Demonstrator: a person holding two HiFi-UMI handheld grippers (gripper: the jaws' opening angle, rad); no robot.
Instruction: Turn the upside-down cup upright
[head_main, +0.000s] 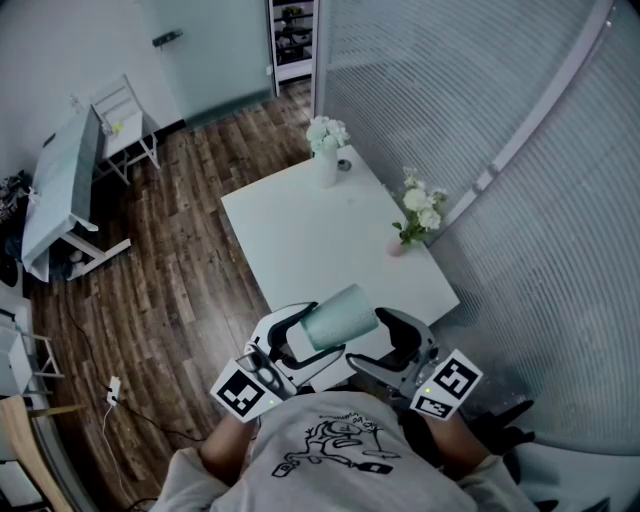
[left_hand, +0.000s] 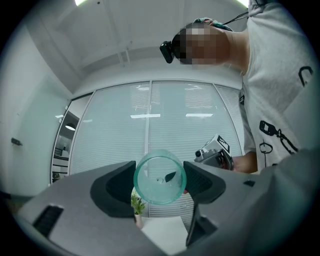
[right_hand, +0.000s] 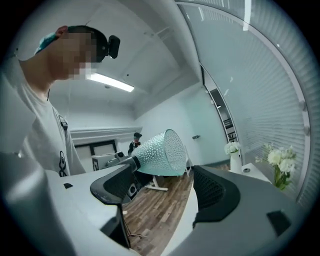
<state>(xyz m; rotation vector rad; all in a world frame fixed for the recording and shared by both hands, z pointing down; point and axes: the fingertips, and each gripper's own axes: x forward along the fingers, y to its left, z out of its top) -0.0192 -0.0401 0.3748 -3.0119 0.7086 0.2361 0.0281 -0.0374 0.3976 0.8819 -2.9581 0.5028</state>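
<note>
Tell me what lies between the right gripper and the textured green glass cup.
Nothing: the head view shows a bare gap between the right gripper and the textured green glass cup, held by the left gripper.

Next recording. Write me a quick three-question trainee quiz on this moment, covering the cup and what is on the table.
1. How many vases of flowers stand on the white table?
2. Where is the teal cup? A: standing on the table. B: between the jaws of the left gripper, off the table. C: on the wooden floor.
3. True or false: the cup stands upside down on the table.

Key: 1 two; 2 B; 3 false, it is held roughly on its side in the air.
</note>
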